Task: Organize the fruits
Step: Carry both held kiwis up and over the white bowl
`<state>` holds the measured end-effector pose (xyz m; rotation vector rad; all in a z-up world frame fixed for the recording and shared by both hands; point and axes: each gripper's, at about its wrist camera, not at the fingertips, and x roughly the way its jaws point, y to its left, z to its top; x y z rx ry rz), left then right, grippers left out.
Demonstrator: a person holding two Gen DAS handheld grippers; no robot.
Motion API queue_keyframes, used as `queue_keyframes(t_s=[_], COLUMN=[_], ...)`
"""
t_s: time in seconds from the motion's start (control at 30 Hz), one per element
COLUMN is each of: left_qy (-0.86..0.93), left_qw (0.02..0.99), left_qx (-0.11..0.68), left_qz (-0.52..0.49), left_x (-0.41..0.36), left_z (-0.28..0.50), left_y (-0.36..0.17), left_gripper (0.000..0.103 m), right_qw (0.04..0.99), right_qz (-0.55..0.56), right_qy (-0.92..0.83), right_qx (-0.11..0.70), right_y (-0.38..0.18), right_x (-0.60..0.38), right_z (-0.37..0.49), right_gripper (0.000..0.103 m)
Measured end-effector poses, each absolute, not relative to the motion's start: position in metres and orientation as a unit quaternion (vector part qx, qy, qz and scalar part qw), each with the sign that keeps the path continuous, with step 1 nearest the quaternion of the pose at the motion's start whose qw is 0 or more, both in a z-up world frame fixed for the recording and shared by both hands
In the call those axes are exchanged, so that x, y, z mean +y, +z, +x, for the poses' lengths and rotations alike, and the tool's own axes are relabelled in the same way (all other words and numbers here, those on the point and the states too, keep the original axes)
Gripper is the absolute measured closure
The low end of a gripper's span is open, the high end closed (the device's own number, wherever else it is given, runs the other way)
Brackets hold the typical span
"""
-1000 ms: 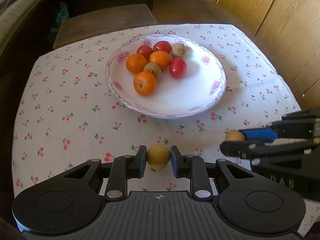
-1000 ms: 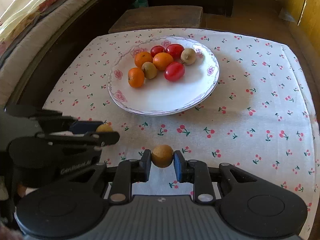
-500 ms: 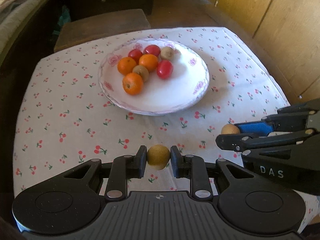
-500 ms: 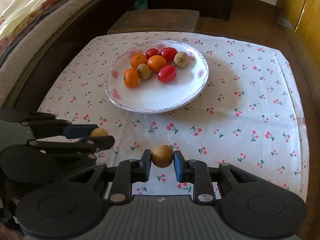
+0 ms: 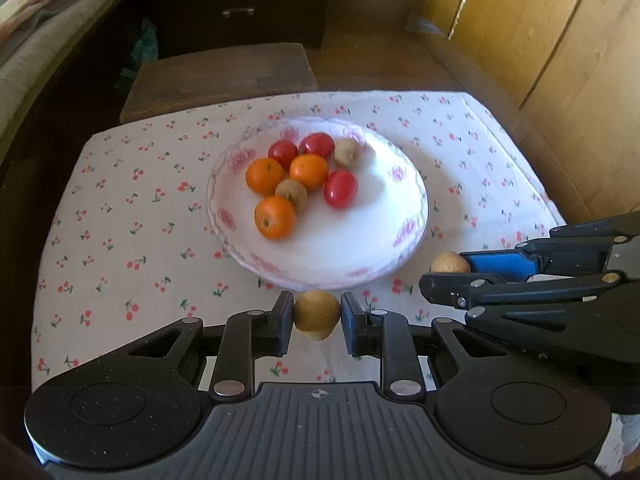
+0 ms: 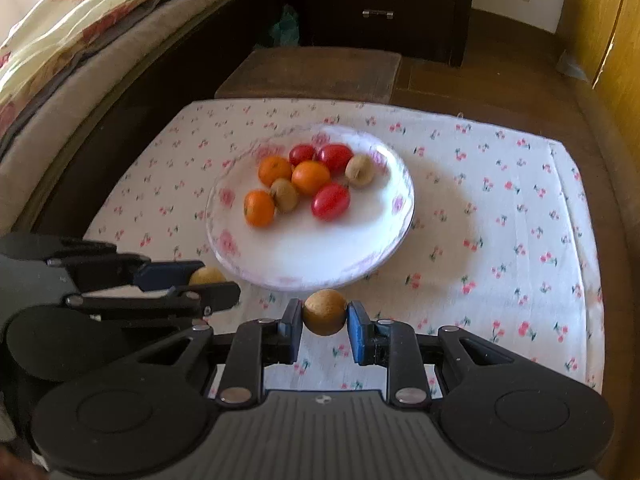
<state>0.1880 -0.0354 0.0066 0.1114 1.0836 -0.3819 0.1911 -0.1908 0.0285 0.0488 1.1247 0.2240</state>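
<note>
Bedroom corner, sunlit; a low table (image 5: 120, 216) is being covered by a white cloth (image 6: 500, 208) printed with small red cherries; a wooden stool (image 5: 216, 76) is being seen just beyond the table's far edge, a dark cabinet (image 6: 380, 4) behind it, bedding (image 6: 80, 40) piled to the left, yellow wooden panels (image 5: 560, 40) to the right.

Item, plate (image 5: 360, 248): white, pink flowers on the rim, set near the middle of the cloth; its near half is being left bare.

Item, fruit on the plate, gathered in the far left part: three oranges (image 5: 275, 217), three red tomatoes (image 5: 340, 188), two small brown fruits (image 5: 291, 192); most are being shown touching one another.

Item, left gripper (image 5: 317, 316): its fingers are being kept narrow, clamped on a yellowish round fruit (image 5: 317, 315) pressed between the two blue pads; the fruit is being held above the cloth, just before the plate's near rim.

Item, right gripper (image 6: 325, 313): its fingers are likewise being kept narrow, closed on a brown round fruit (image 6: 325, 312) gripped at both sides; this fruit too is being held clear of the cloth, at the near rim of the plate.

Both grippers are being held side by side, close together, pointed down toward the plate.
</note>
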Motion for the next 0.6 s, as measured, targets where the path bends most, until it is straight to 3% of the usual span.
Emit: queue_keyframes(t_s=[0.6], left_qy=[-0.145], left_qw=[0.848], left_qx=[0.510], left_qz=[0.003], left_x=[-0.043], left_z=[0.223], left_y=[0.000], left_gripper=[0.072], right_qw=[0.845], right_qz=[0.033], right_qy=[0.096], right_qx=[0.524], right_y=[0.019], right_x=[-0.201], right_z=[0.235], right_gripper=[0.076])
